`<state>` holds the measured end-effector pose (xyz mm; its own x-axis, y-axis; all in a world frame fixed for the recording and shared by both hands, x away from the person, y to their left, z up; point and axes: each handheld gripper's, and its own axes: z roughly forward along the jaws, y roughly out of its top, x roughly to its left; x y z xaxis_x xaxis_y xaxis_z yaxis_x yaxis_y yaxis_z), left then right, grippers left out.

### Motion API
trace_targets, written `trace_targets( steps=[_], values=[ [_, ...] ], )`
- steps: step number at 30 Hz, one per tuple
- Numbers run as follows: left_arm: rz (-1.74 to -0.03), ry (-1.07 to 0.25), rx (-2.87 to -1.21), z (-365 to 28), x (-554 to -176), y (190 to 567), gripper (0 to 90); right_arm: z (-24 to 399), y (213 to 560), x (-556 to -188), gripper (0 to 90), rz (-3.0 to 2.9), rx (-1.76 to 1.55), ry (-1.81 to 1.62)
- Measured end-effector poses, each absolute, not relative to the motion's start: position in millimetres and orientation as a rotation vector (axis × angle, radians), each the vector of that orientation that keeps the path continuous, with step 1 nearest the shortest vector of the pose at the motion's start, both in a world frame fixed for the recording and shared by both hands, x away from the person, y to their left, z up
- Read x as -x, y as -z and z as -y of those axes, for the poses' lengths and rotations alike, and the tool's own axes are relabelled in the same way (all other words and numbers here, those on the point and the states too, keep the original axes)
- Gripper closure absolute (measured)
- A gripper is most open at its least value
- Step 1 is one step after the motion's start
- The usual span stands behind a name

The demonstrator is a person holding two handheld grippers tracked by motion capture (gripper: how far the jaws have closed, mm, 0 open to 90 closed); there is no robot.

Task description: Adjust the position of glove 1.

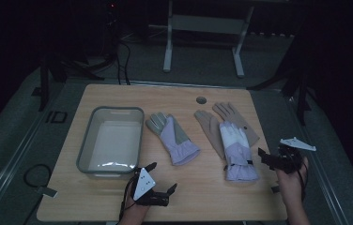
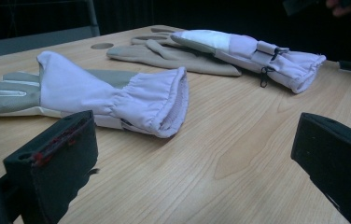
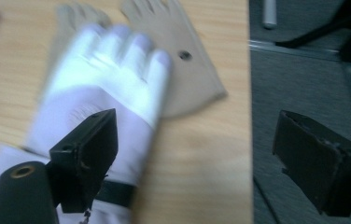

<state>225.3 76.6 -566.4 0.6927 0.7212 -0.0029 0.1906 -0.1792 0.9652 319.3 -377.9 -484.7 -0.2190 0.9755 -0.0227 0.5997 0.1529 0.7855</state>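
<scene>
1. On the wooden table (image 1: pixel 212 197), four gloves lie flat and a grey tub (image 1: pixel 111 140) sits at the left.
2. Lavender glove with grey palm (image 1: pixel 172 137): mid-table, just right of the tub, fingers toward the far edge, cuff toward the person. In the left gripper view it lies on its side, gathered cuff open toward the camera.
3. Lavender glove with white back (image 1: pixel 236 150): right of centre, fingers away, cuff near the front. It lies on top of the two tan gloves (image 1: pixel 221 117) and overlaps them; black strap across its wrist.
4. The tan gloves lie flat, fingers toward the far edge, near the round hole (image 1: pixel 201 100) in the tabletop.
5. Left gripper (image 1: pixel 161 178): near the front edge, just in front of the tub, jaws spread wide and holding nothing. In its own view the jaws frame bare wood, with the grey-palm glove's cuff just ahead, not touching.
6. Right gripper (image 1: pixel 269 159): at the right edge of the table, just beside the white-backed glove's cuff, jaws spread, holding nothing. In its own view one jaw sits over the glove's wrist and the other over the floor past the table edge. Can't tell whether the jaw touches the glove; that view is blurred.
7. Both hands come in from the front; cables trail from each gripper.
</scene>
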Motion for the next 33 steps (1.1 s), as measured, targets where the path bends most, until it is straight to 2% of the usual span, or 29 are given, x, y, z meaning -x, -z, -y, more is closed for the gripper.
trace_targets(
  steps=[15, 23, 33],
  values=[
    [-0.734, -0.548, -1.724, -77, -226, 566, 0.5, 334, 442, -347, 12.7, -1.959, -1.368, -1.054],
    [-0.731, -0.545, -1.724, -77, -226, 566, 0.5, 304, 433, -362, 19.0, -2.064, -1.267, -1.081],
    [-0.730, -0.544, -1.722, -77, -226, 566, 0.5, 264, 438, -379, 24.7, -2.200, -1.165, -1.070]
  ],
)
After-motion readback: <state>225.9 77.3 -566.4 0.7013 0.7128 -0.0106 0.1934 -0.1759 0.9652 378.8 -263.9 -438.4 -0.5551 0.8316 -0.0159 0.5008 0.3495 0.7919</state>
